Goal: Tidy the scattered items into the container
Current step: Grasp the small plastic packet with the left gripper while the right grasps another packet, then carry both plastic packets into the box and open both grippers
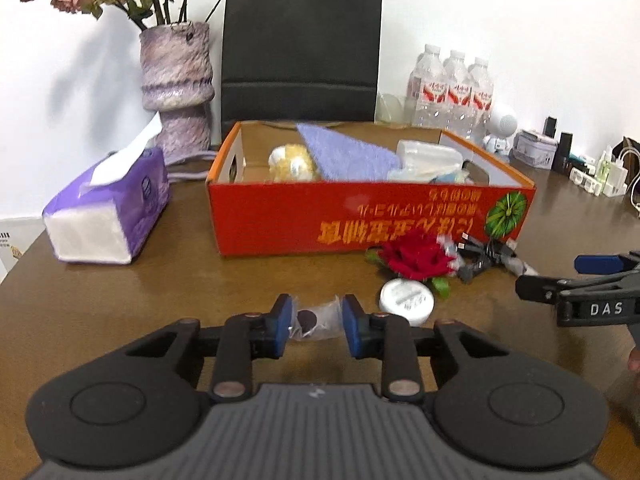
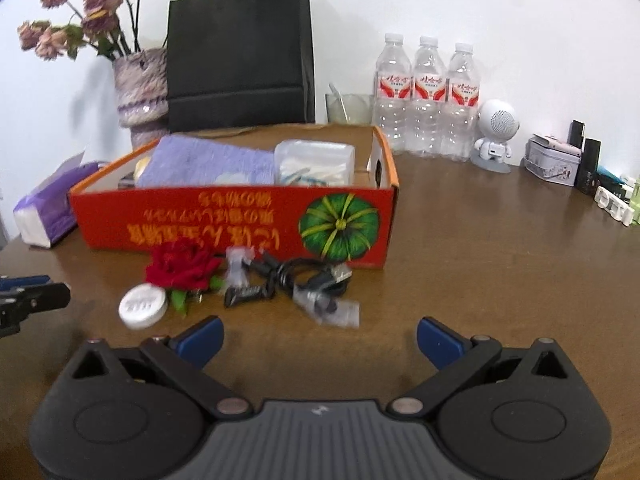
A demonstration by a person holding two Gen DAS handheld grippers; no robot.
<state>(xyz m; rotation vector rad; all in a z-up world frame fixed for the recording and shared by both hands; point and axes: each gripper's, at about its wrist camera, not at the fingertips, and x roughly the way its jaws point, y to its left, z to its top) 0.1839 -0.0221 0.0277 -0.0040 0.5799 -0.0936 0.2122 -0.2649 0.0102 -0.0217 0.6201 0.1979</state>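
The left gripper (image 1: pixel 316 328) is pinching a small clear plastic packet (image 1: pixel 316 322) holding a dark round disc, low over the brown bench (image 1: pixel 160 300); the right gripper (image 2: pixel 320 340) is hanging wide, gripping nothing; a red rose (image 2: pixel 180 266), white round tin (image 2: pixel 143 306) and bagged black cables (image 2: pixel 288 280) are lying before the red cardboard box (image 2: pixel 240 224), which is holding a lilac towel (image 2: pixel 208 162).
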